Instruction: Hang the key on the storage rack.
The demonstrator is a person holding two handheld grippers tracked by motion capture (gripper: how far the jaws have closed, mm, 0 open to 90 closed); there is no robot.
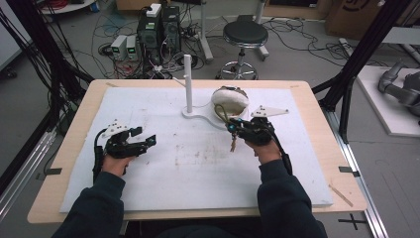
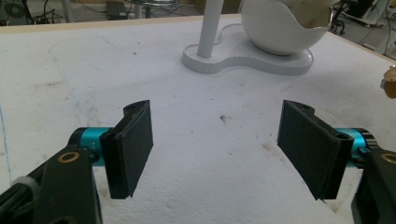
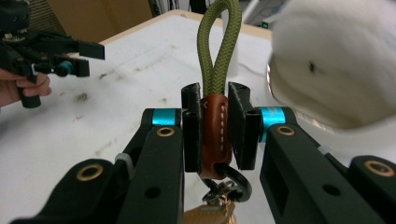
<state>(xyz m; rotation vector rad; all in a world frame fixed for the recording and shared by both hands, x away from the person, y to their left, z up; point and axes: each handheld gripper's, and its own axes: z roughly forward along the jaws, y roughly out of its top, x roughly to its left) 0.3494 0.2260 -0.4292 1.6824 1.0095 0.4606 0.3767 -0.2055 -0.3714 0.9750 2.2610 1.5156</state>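
Observation:
My right gripper (image 1: 232,128) is shut on a keychain (image 3: 215,135), its pads pressing the brown stitched leather sleeve. The olive rope loop (image 3: 219,46) sticks up past the jaws, and a black ring with keys (image 1: 233,145) dangles below. It is held just in front of a white egg-shaped bowl (image 1: 229,100) that sits on a white stand with an upright post (image 1: 187,82). My left gripper (image 1: 143,138) rests low over the white mat at the left, open, nothing between its pads (image 2: 135,144). In the left gripper view the post (image 2: 210,28) and bowl (image 2: 280,28) stand ahead.
A white foam mat (image 1: 148,188) covers the wooden table (image 1: 59,163). Beyond the far edge are a black stool (image 1: 244,34), computer towers (image 1: 158,29) and loose cables on the floor. Black frame posts (image 1: 356,59) flank the table.

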